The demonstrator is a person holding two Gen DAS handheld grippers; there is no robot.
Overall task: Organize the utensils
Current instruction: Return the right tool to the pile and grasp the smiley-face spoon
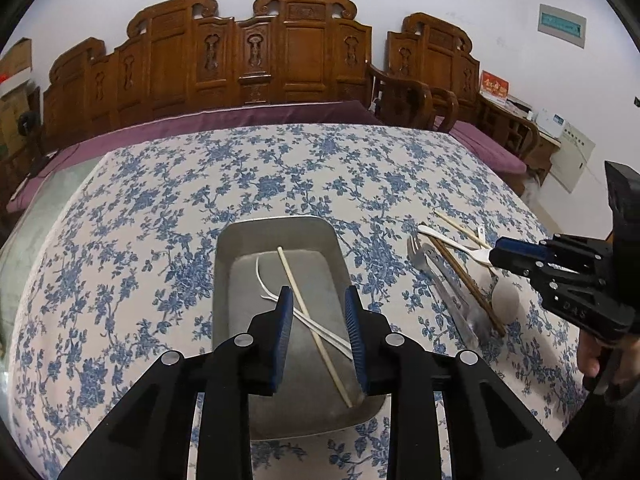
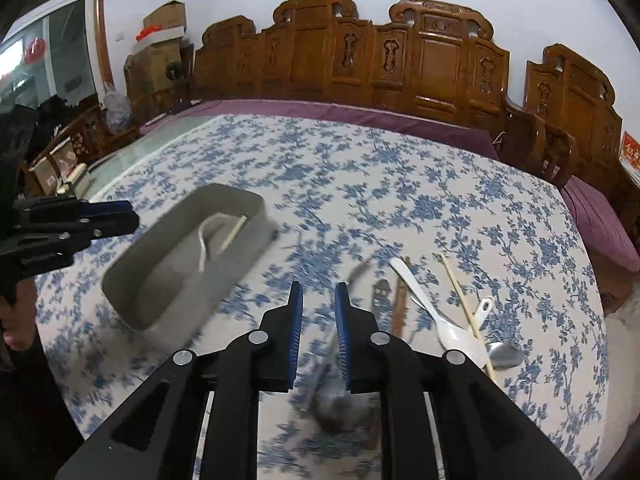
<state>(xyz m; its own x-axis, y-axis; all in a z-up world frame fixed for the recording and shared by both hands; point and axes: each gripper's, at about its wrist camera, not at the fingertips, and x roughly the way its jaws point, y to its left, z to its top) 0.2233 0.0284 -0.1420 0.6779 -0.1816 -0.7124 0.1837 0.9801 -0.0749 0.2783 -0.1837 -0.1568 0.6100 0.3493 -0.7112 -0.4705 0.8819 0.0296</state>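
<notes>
On the blue-and-white floral tablecloth [image 1: 168, 208] sits a shallow grey rectangular metal tray [image 1: 276, 228], and the left gripper [image 1: 318, 332] hangs right above it, its blue-padded jaws parted with nothing pinched between them. Inside the tray lie a pale wooden chopstick [image 1: 312, 320] and a thin white plastic utensil [image 1: 266, 292], crossed over one another. Well apart from the tray, to its right in the left wrist view, waits the loose heap of utensils: a silver metal fork [image 1: 418, 254], a white plastic spoon [image 2: 440, 320], a pair of dark brown wooden chopsticks [image 1: 468, 284], a second pale chopstick [image 2: 464, 300] and a shiny metal spoon [image 2: 506, 354]. The right gripper [image 2: 318, 334] is over the near left edge of that heap, jaws slightly apart and empty; the blur under it hides exactly what lies between the pads. The heap plainly belongs to the right hand, being just ahead and to its right, while the left would have to cross the whole tray to reach it. Most pieces lie with their long axes running away from the camera, roughly in line with the fingers, so the jaws, closing sideways, should cross a handle. The pieces overlap, so one lift may drag a neighbour.
</notes>
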